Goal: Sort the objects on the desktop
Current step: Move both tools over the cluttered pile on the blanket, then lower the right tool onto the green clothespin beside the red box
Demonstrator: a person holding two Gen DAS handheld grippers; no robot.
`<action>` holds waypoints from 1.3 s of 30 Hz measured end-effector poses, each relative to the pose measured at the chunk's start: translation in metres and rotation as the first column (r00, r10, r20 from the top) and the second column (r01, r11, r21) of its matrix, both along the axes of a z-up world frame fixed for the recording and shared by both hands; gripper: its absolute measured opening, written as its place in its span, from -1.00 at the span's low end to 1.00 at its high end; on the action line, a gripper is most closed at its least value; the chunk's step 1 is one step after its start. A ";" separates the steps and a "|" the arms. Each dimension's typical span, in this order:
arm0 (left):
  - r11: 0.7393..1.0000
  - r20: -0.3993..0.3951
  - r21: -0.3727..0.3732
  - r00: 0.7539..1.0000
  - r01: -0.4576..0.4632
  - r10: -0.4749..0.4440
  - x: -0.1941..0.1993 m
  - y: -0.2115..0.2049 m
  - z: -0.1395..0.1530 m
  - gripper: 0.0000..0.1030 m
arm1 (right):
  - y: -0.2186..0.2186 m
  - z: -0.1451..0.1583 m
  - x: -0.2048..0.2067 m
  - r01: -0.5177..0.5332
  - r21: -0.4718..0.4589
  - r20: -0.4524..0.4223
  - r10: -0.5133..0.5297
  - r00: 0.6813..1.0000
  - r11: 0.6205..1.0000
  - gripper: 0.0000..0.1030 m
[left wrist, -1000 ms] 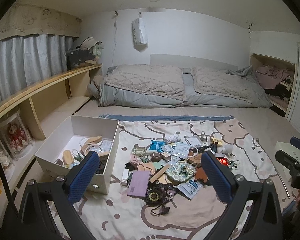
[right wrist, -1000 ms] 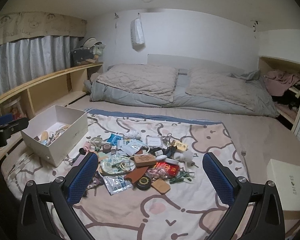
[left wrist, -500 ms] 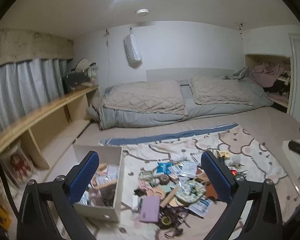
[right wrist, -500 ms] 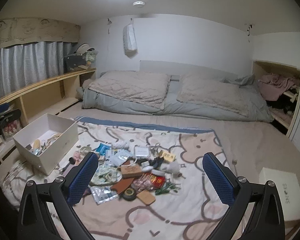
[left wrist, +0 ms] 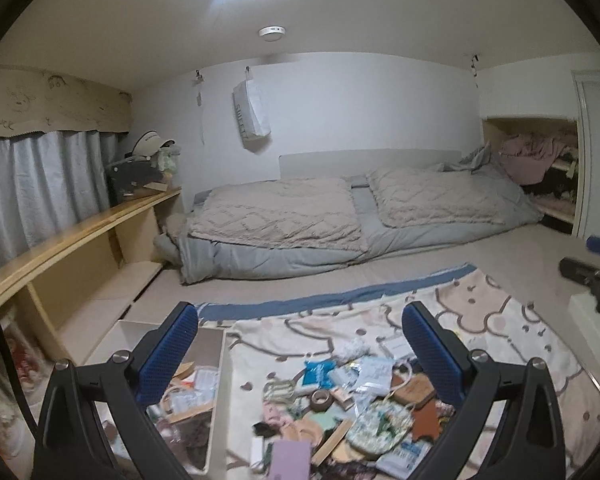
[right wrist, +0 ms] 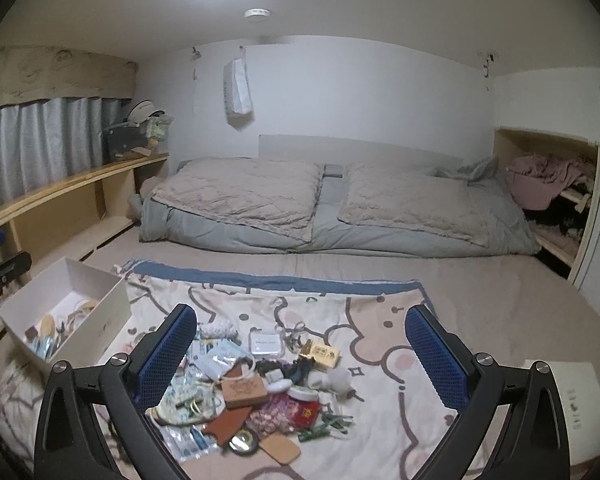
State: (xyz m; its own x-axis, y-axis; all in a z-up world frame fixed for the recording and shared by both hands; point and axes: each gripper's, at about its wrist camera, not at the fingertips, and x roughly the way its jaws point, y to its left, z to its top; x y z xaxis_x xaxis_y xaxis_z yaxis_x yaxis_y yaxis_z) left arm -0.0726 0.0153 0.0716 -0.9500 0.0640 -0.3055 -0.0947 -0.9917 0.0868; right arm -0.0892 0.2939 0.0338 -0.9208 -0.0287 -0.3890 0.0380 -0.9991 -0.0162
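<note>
Two grippers hover above the bed, the left gripper (left wrist: pixel 300 352) and the right gripper (right wrist: pixel 302 354), each with its blue textured pads spread wide and gripping nothing. One heap of small desktop objects (right wrist: pixel 256 392) lies on the cartoon-print blanket (right wrist: pixel 380 320): plastic packets, a brown wooden block (right wrist: pixel 244 390), a tape roll (left wrist: pixel 321 400). One open white cardboard box (right wrist: pixel 100 312), partly filled, sits left of the heap.

A home bedroom. A low bed (right wrist: pixel 332 208) with quilted covers lies along the back wall, grey curtains (right wrist: pixel 40 148) hang above a wooden shelf (right wrist: pixel 72 188), and clothes (right wrist: pixel 548 176) fill a wall niche
</note>
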 end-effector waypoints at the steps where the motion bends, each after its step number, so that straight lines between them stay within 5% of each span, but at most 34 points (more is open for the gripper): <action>1: 1.000 0.001 0.011 1.000 0.005 -0.005 -0.005 0.001 0.000 0.99 | 0.000 -0.002 -0.004 0.004 -0.006 0.001 -0.004 1.000 1.000 1.00; 11: 0.997 0.102 0.070 0.994 -0.039 0.032 -0.067 0.003 -0.025 0.99 | -0.006 -0.031 -0.046 -0.001 -0.065 0.015 0.002 1.000 0.998 1.00; 24: 0.997 0.320 0.068 0.947 -0.042 0.018 -0.110 0.005 -0.098 0.99 | 0.019 -0.098 -0.108 0.089 -0.130 0.263 -0.052 0.963 0.987 1.00; 30: 0.999 0.390 0.030 0.920 0.016 -0.027 -0.111 0.017 -0.123 0.99 | 0.042 -0.137 -0.120 0.168 -0.097 0.414 -0.113 0.903 0.981 1.00; 34: 0.999 0.439 0.029 0.897 0.044 -0.053 -0.109 0.023 -0.136 0.99 | 0.058 -0.173 -0.126 0.215 -0.084 0.559 -0.132 0.818 0.973 1.00; 39: 0.998 0.485 0.028 0.872 0.061 -0.066 -0.108 0.030 -0.148 0.99 | 0.080 -0.203 -0.118 0.279 -0.119 0.637 -0.142 0.758 0.953 1.00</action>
